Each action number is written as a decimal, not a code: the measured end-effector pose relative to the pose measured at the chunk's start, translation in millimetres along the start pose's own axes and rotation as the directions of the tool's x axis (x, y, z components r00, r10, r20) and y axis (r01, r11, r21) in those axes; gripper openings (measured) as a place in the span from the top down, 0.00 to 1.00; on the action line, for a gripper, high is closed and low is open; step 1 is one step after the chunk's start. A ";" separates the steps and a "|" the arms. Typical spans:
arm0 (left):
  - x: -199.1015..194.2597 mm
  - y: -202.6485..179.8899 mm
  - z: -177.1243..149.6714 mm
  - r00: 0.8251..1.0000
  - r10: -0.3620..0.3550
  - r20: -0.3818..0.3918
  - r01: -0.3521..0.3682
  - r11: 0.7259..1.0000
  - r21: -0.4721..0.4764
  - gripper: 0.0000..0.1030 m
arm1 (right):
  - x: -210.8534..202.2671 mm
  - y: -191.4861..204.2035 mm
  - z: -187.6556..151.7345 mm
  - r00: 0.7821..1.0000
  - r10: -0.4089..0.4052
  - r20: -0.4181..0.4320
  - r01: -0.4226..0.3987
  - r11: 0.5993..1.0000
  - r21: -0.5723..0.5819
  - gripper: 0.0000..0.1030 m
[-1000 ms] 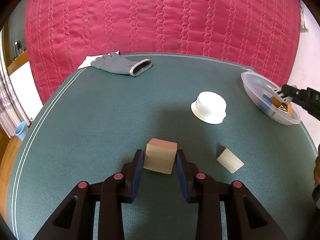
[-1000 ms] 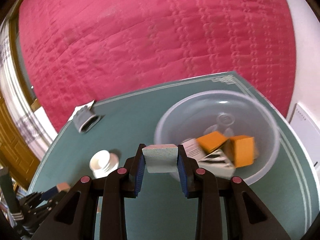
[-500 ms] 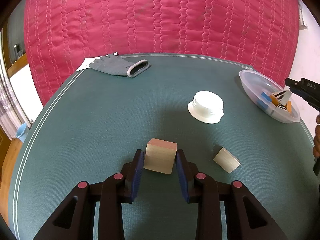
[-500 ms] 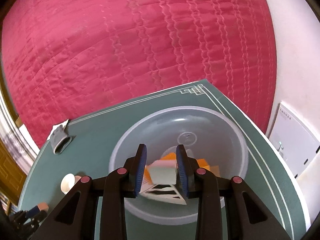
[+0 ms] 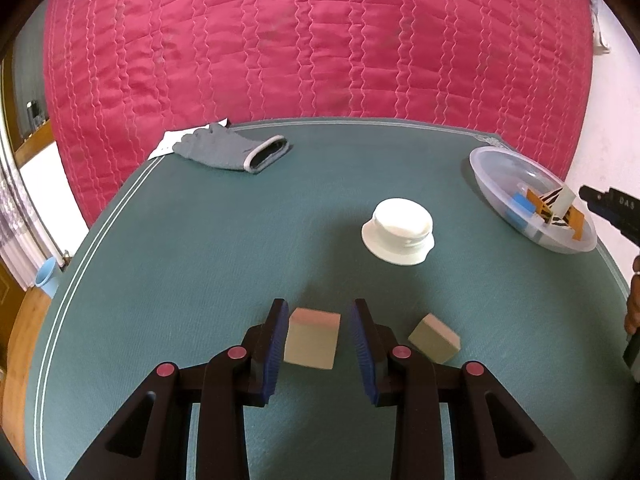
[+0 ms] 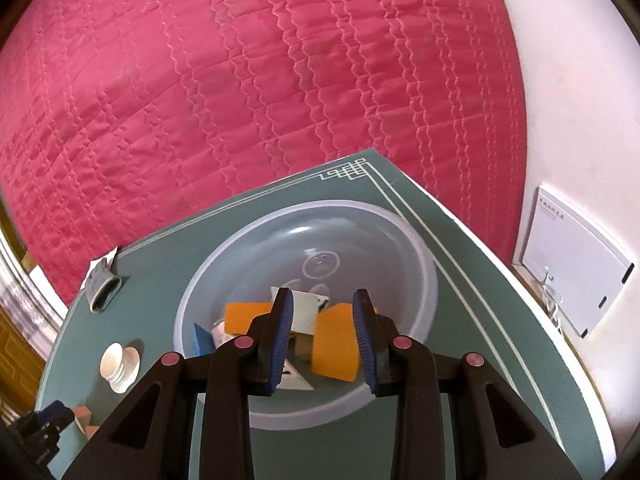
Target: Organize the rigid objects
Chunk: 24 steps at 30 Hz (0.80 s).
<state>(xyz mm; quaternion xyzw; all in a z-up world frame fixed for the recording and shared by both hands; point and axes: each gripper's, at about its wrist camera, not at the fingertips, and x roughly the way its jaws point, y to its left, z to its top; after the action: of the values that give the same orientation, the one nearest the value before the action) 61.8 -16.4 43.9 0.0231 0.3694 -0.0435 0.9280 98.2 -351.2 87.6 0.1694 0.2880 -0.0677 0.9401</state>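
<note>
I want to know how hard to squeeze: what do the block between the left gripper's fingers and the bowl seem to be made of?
The block looks like unfinished light wood: matte, pale tan, sharp edges, with a pinkish top face. The bowl looks like translucent plastic: smooth and glossy, with the green table showing through its wall.

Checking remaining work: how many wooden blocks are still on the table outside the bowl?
2: one wooden block between the left gripper fingers, a smaller block beside it.

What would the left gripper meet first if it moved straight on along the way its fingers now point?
Most likely the beige wooden cube with a pinkish top, which lies directly in line between the fingers of the left gripper. Depth is unclear here, so I cannot tell whether the pads touch it.
</note>
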 end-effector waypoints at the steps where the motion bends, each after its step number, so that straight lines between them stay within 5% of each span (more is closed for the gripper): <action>1: -0.4 -0.8 1.0 1.000 0.001 0.003 -0.001 1.000 0.001 0.67 | -1.9 -1.2 -1.1 1.000 -0.003 0.006 0.003 1.000 0.001 0.69; 24: 11.7 0.9 -10.2 0.999 0.020 -0.039 -0.020 1.000 0.012 0.67 | -20.9 33.6 -27.0 0.998 0.026 0.066 -0.015 0.986 -0.165 0.59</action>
<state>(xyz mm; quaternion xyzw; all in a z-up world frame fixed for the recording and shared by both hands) 63.4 -15.4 28.4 0.0331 0.3868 -0.0359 0.9209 74.5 -309.6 87.9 0.0919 0.2589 -0.0398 0.9607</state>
